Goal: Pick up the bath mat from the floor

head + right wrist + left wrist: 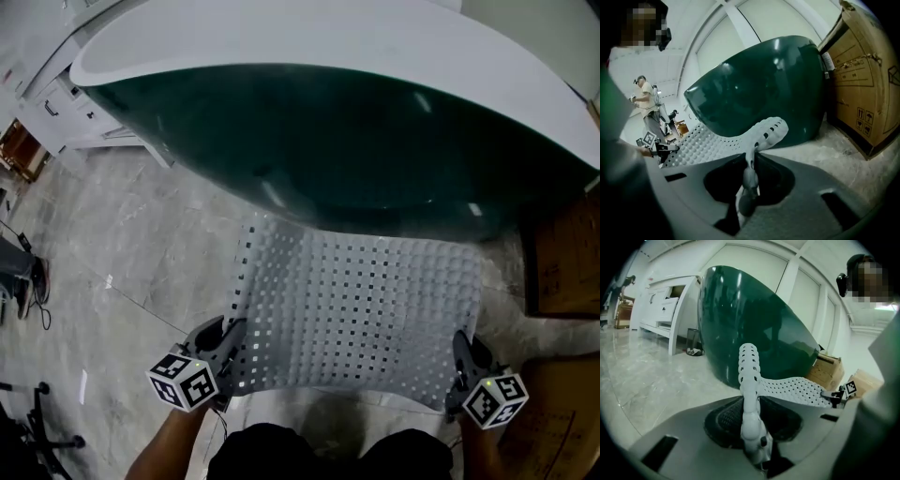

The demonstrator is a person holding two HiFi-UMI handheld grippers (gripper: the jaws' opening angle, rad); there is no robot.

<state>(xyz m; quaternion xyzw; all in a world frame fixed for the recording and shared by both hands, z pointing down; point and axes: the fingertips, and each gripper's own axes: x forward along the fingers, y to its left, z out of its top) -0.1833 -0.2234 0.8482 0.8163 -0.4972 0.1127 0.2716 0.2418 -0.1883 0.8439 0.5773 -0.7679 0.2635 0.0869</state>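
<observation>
Bath mat (366,309), clamped by left gripper (230,342) and right gripper (461,361), hangs beside green tub (356,141).

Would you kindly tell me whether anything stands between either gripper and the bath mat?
Nothing visible does: the left gripper and the right gripper are each shut on a near corner of the bath mat.

A bathroom; dark green bathtub (356,141), white vanity cabinet (661,310), marbled floor (122,253).
</observation>
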